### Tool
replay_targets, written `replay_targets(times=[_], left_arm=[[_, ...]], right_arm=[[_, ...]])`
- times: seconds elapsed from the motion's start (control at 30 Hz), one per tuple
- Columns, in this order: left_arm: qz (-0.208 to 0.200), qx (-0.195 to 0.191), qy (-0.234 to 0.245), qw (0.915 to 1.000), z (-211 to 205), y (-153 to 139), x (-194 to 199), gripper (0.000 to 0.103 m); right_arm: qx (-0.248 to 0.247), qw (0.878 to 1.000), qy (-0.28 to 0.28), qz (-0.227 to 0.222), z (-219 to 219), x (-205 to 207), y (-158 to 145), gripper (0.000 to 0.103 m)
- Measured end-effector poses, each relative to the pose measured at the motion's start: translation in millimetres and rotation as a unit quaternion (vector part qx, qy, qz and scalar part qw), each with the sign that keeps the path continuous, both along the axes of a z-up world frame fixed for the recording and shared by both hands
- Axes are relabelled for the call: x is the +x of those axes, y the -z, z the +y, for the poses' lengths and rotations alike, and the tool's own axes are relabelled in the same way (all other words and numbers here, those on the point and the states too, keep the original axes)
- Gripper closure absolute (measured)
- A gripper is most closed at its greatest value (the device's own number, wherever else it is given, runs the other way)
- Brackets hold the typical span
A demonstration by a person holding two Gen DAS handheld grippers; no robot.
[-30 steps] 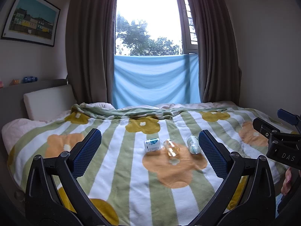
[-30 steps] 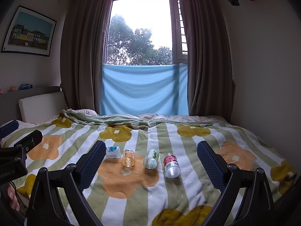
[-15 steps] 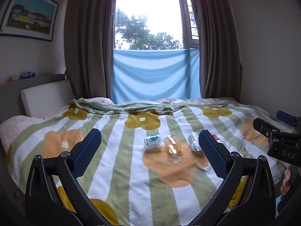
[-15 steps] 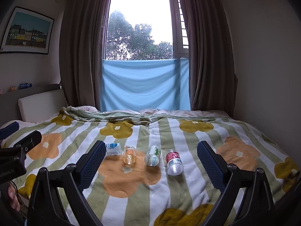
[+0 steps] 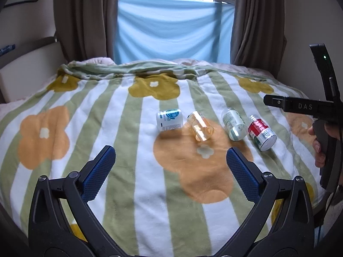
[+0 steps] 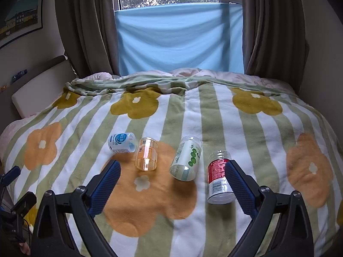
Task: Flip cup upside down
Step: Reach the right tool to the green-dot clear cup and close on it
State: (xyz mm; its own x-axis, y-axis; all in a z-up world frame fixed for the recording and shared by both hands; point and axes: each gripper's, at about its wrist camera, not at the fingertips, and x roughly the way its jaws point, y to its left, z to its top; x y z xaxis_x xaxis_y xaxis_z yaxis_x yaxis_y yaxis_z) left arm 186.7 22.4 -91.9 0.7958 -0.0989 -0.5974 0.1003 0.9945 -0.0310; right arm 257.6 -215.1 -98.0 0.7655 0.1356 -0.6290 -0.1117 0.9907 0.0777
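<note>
Several cups lie on their sides in a row on the striped flower blanket (image 5: pixel 120 141): a white and blue one (image 5: pixel 169 120) (image 6: pixel 122 142), a clear orange one (image 5: pixel 200 126) (image 6: pixel 146 154), a white and green one (image 5: pixel 234 124) (image 6: pixel 186 160), and a red and white one (image 5: pixel 262 132) (image 6: pixel 218 177). My left gripper (image 5: pixel 171 171) is open and empty, short of the row. My right gripper (image 6: pixel 172 187) is open and empty, close over the row; its right finger (image 6: pixel 239 184) overlaps the red cup in view. The right gripper's body shows in the left wrist view (image 5: pixel 300 107).
The bed's headboard cushion (image 5: pixel 27 72) lies at the left. A blue cloth (image 6: pixel 179 38) hangs under the window between brown curtains (image 6: pixel 85 27). The wall (image 6: pixel 321 53) borders the bed at the right. The blanket is bunched at the far end (image 6: pixel 137 83).
Both grippers have moved forward and tilted down toward the cups, which now appear larger and nearer. The right gripper came closest. The cups have not moved.
</note>
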Motion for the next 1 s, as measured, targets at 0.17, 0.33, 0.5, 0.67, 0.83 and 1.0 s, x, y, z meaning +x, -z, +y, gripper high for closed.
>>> replay_targets(times=[0.17,0.33,0.5,0.67,0.83,1.0], left_arm=[[0.064,0.013,0.007,0.9978,-6.0,41.8,38.6,0.000],[0.106,0.019,0.020,0.9940,-13.8,68.4,59.0,0.000],[0.133,0.006,0.028,0.9906,-15.0,82.9,65.8,0.000],[0.139,0.003,0.029,0.9899,-14.0,87.4,63.2,0.000],[0.142,0.003,0.024,0.9895,-10.7,90.3,60.8,0.000],[0.146,-0.004,0.022,0.9891,-5.9,90.7,54.8,0.000]], right_arm=[[0.011,0.993,-0.020,0.117,-4.3,95.1,39.9,0.006],[-0.023,0.982,-0.016,0.187,-0.8,163.6,74.3,0.023],[-0.060,0.970,-0.003,0.237,3.5,200.7,102.0,0.027],[-0.070,0.959,0.012,0.273,0.7,216.3,124.5,0.038],[-0.057,0.956,0.019,0.287,-2.3,222.4,134.9,0.042],[-0.056,0.957,0.018,0.284,-3.9,219.9,130.3,0.043]])
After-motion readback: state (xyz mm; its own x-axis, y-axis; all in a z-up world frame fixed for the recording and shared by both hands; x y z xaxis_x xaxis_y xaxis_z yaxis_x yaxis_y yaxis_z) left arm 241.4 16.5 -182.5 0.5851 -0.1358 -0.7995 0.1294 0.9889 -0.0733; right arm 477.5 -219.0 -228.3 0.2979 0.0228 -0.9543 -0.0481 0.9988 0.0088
